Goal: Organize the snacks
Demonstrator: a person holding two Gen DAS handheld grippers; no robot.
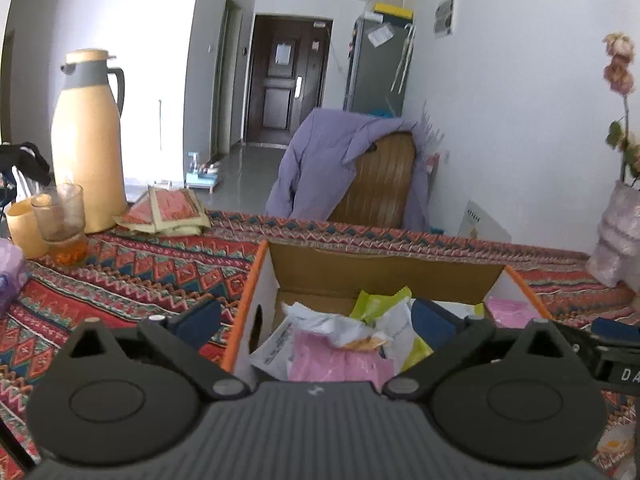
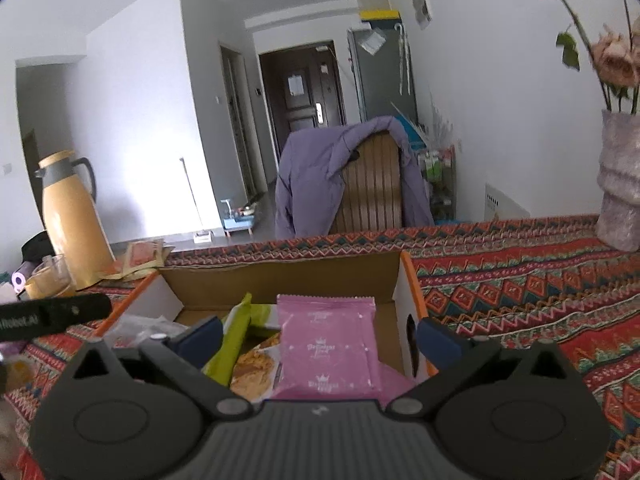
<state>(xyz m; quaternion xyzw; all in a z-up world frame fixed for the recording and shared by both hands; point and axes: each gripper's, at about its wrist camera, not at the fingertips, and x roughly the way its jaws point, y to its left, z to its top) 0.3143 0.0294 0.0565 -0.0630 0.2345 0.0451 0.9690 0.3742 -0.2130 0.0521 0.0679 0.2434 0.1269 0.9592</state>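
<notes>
An open cardboard box (image 1: 384,276) with orange edges sits on the patterned tablecloth and holds several snack packets. In the left wrist view my left gripper (image 1: 316,320) is open wide over the box's left side. Its left finger is outside the wall and its right one is above a pink packet (image 1: 340,364), white wrappers (image 1: 312,322) and a green packet (image 1: 380,304). In the right wrist view my right gripper (image 2: 318,338) is open wide over the box (image 2: 280,280). An upright pink packet (image 2: 328,344) stands between its jaws, untouched by either pad. A green packet (image 2: 236,332) lies to its left.
A yellow thermos jug (image 1: 88,144), a glass cup (image 1: 62,220) and a stack of red-and-yellow packets (image 1: 168,210) stand at the table's far left. A vase of dried flowers (image 2: 620,184) is at the right. A chair draped with a purple jacket (image 2: 344,176) stands behind the table.
</notes>
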